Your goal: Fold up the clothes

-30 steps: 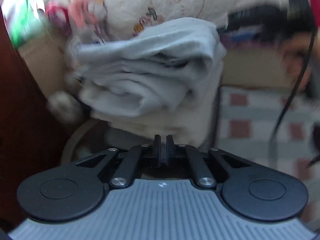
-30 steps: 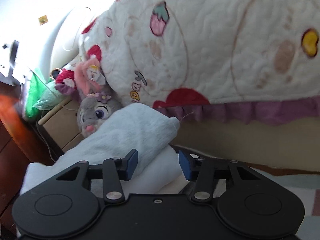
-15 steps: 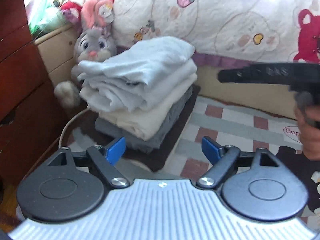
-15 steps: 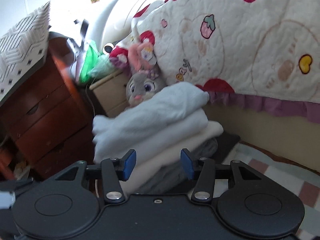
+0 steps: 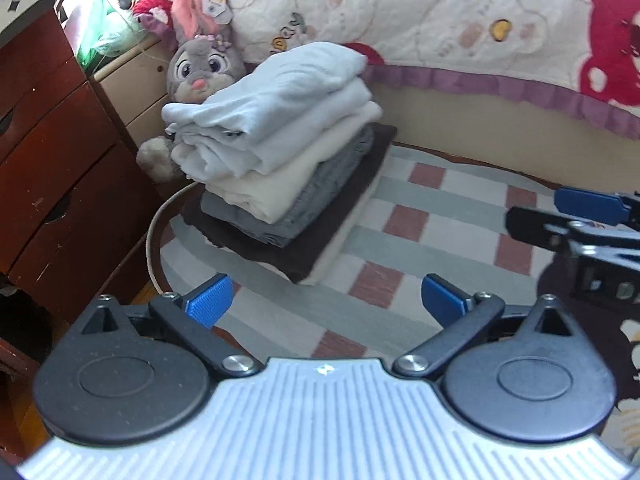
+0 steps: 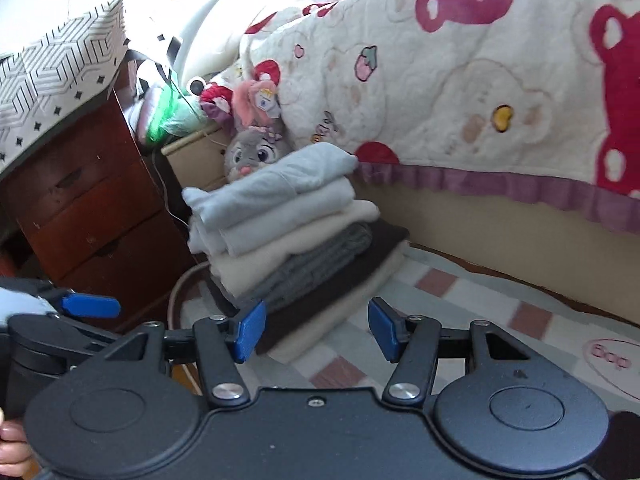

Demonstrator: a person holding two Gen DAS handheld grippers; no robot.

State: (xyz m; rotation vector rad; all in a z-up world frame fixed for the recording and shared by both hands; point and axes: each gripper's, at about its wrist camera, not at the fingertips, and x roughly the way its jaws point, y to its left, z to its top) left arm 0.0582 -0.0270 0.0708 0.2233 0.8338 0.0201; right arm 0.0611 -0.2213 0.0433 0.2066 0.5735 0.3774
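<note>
Down at the bottom of the left wrist view, the left gripper [image 5: 324, 300] is sitting wide apart with nothing between its blue pads, where a second ago it was pinched tight right under the cloth. In the lower middle of the right wrist view, the right gripper [image 6: 316, 330] is also spread and empty, and its gap is looking wider than a second ago. Both are now hanging well back over the striped and checked pink-and-green floor rug [image 5: 416, 216], well apart from the clothes, after being pressed up close.

Further in, the stack of folded clothes [image 5: 280, 160] is resting in the centre left of the left wrist view: a pale blue folded garment [image 5: 288, 92] is lying on top, released and settled, above cream, grey and dark brown layers. Just behind it, the grey plush rabbit with pink ears [image 5: 200, 64] is peeking out. The dark red wooden drawer chest [image 5: 48, 168] is filling the left edge, and the cream quilted bedspread with red bears and strawberries [image 5: 460, 20] is draping across the top.
</note>
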